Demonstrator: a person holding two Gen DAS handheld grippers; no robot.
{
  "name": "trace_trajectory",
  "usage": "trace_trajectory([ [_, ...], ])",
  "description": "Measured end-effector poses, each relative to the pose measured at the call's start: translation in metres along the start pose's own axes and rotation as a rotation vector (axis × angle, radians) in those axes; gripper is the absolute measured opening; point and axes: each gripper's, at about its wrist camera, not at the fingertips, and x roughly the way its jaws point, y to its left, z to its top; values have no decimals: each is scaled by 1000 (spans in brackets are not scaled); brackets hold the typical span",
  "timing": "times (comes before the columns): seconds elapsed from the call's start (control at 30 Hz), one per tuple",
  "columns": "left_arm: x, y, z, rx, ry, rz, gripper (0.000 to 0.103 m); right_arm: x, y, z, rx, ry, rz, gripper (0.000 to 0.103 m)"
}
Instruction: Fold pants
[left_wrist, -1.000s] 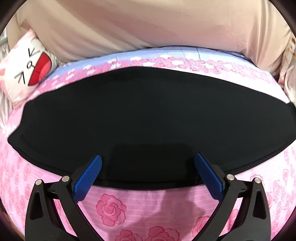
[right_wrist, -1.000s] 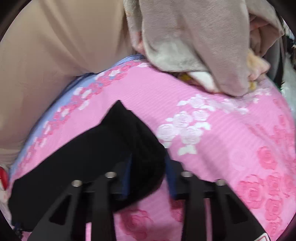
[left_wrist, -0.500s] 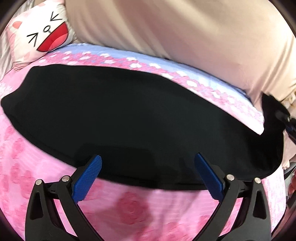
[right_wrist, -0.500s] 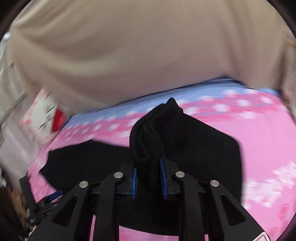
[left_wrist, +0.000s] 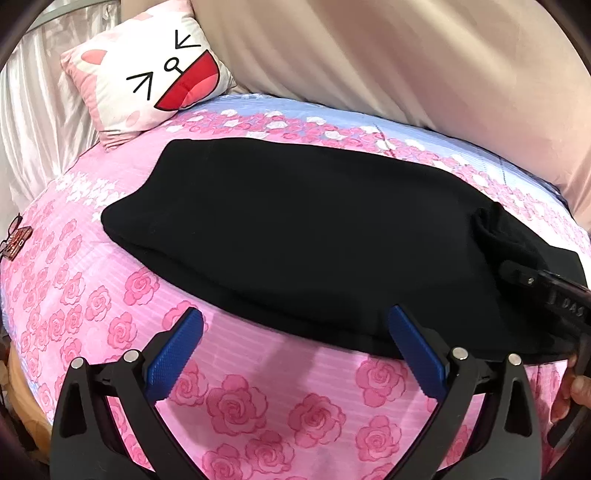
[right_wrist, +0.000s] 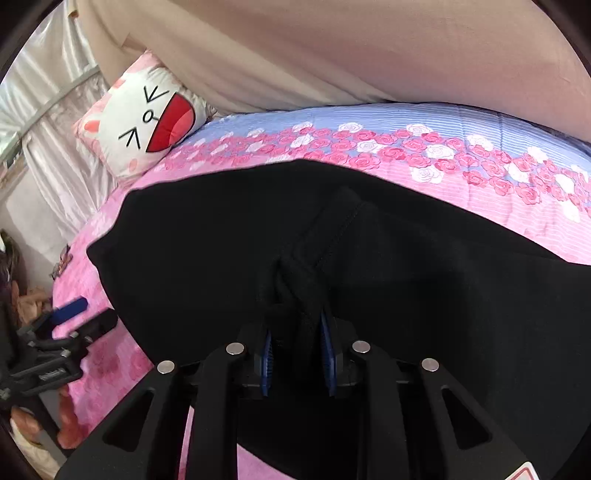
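Your left tool (left_wrist: 291, 347) hovers with its blue fingers (left_wrist: 173, 354) spread wide apart, just over the near edge of the black pants (left_wrist: 314, 240), which lie across the pink rose-print bed (left_wrist: 240, 402). Your right tool (right_wrist: 297, 354) is clamped on a bunched fold of the pants.

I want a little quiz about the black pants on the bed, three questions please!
1. True or false: the right gripper is shut on a bunch of the pants.
2. Are the left gripper's jaws open or shut?
3. What stands at the far corner of the bedspread: A) a teddy bear, B) a cat-face pillow, C) a lamp?

Key: 1 true. 2 open, holding nothing. 3 B.
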Motion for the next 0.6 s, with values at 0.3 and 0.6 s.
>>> trace_trajectory([
  [0.3, 1, -34, 18, 75, 6, -35, 98, 12, 46, -5, -165, 7, -23, 46],
  [0.6, -14, -70, 37, 159, -39, -87, 98, -132, -47, -17, 47, -183, -147, 0],
])
